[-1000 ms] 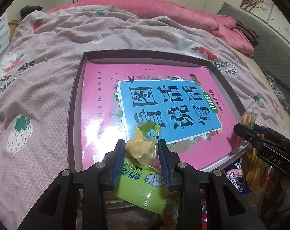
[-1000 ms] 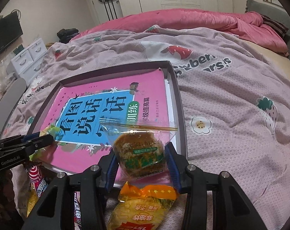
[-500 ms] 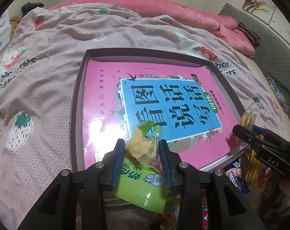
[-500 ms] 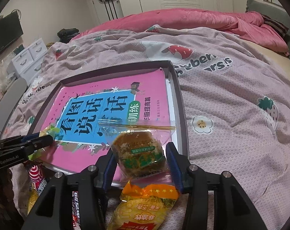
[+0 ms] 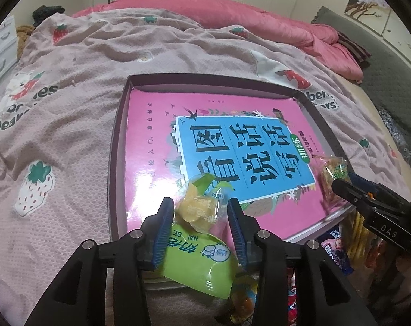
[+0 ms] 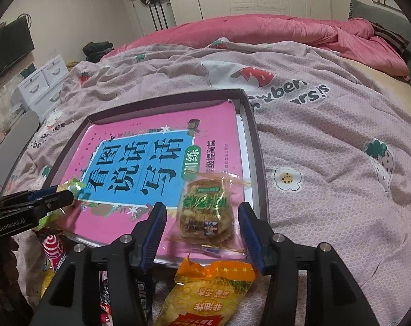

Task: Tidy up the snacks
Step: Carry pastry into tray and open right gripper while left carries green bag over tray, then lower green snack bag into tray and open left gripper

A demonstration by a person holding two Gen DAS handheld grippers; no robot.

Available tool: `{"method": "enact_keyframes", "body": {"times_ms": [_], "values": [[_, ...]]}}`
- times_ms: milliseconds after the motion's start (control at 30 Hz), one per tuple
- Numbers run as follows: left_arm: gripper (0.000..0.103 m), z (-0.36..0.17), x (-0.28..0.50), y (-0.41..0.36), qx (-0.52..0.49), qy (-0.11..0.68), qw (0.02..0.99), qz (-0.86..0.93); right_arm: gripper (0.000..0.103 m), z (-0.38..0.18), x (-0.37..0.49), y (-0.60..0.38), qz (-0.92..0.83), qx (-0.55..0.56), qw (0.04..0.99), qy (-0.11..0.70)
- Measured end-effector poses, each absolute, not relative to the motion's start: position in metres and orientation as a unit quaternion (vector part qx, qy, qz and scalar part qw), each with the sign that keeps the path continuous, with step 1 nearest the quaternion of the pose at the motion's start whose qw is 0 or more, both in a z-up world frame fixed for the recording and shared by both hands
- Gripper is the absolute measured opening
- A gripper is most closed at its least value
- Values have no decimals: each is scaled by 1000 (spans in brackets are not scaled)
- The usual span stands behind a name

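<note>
The left gripper (image 5: 201,220) points forward over the near edge of the tray (image 5: 115,163), toward its near left corner. Its jaws stand close on a small snack (image 5: 196,208), and the blue pads (image 5: 164,231) touch the wrapper on both sides. The right gripper (image 6: 202,225) is low over the near right corner of the tray. Its jaws stand wide apart, and a cake pack (image 6: 205,212) lies between them, touching neither pad. Both grippers are level, side by side.
</note>
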State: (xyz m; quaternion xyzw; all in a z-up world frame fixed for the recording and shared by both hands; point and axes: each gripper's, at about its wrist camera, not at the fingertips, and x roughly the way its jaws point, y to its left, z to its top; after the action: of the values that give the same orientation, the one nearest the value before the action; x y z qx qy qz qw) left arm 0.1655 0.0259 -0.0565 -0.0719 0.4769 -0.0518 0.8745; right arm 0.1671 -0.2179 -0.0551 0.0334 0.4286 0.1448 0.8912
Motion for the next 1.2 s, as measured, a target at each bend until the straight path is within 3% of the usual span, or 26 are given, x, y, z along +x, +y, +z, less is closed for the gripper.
{"method": "enact_keyframes", "body": {"times_ms": [467, 1200], "values": [[57, -45, 160, 35, -87, 470, 877, -41, 64, -29, 156, -220, 165, 49, 912, 373], [66, 4, 132, 41, -98, 433, 895, -45, 70, 0, 130, -232, 173, 61, 925, 331]]}}
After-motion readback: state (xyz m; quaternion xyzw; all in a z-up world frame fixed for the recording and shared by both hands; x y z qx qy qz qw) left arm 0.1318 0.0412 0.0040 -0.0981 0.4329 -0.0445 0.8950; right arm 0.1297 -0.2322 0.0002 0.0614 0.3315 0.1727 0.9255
